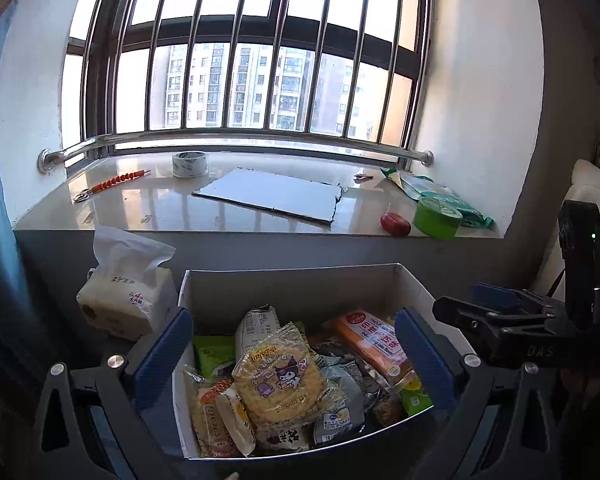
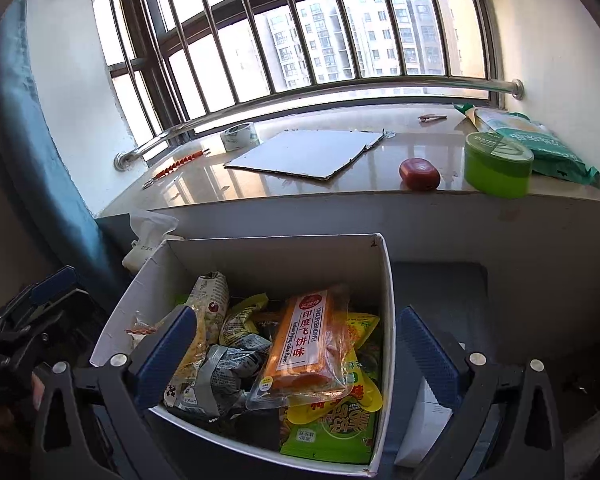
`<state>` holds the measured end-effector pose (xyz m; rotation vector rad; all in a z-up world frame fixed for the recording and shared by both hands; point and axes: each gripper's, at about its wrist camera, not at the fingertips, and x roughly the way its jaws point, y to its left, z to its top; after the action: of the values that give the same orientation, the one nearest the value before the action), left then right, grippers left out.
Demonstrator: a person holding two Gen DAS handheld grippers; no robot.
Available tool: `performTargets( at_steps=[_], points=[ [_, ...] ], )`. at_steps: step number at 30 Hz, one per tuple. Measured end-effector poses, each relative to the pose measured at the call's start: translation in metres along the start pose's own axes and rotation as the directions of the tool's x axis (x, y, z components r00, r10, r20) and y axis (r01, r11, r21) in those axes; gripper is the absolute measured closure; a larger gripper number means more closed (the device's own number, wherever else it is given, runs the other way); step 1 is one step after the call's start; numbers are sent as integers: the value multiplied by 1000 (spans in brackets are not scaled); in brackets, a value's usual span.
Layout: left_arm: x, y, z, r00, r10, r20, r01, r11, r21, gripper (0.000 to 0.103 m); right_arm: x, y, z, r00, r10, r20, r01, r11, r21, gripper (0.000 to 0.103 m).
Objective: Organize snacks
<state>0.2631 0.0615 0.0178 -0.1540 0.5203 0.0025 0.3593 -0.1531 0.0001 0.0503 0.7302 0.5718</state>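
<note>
Landmark: I take the white box [image 1: 292, 284].
Left gripper [image 1: 296, 364]: I see it spread wide over the box, gripping nothing.
Right gripper [image 2: 296, 356]: spread wide, empty, at the box's right wall.
Snacks [image 2: 304, 344]: heaped inside the box.

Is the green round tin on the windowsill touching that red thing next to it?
Apart. The right wrist view shows bare sill between the green tin and the red object.

Each tool [image 1: 294, 354] has black angular arms, silver round screws and ribbed blue pads [image 1: 162, 356].
</note>
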Motion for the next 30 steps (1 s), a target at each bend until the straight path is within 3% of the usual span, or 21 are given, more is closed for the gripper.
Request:
performTargets(
  at_steps=[4,7,11,15,21,25,27,30],
  points=[
    [-25,-12,-3,998,49,43,-51,998,41,0,-27,18,-6,997,-50,56,55,994,-90,0],
    [-51,-25,-9,992,96,88,-104,990,92,0,-58,28,-14,991,-36,127,53,990,-129,0],
    [-86,-34,-17,995,41,90,-49,995,89,0,-96,36,-26,985,-45,167,64,992,-108,0],
    [-126,-44,-31,993,22,117,-33,995,98,0,-133,39,-46,984,-12,180,32,994,-108,0],
    [-173,-53,-58,989,51,137,-58,997,47,0,-182,54,-86,981,25,195,1,992,-130,0],
    [-193,-57,-80,987,98,125,-102,994,28,0,-205,61,-116,980,29,196,-5,992,-124,0],
    [-201,-58,-91,990,92,110,-95,995,18,0,-212,61,-130,983,57,177,-40,994,-98,0],
    [-206,-62,-109,996,68,65,-69,998,6,0,-222,61,-150,985,42,166,-29,996,-81,0]
  ],
)
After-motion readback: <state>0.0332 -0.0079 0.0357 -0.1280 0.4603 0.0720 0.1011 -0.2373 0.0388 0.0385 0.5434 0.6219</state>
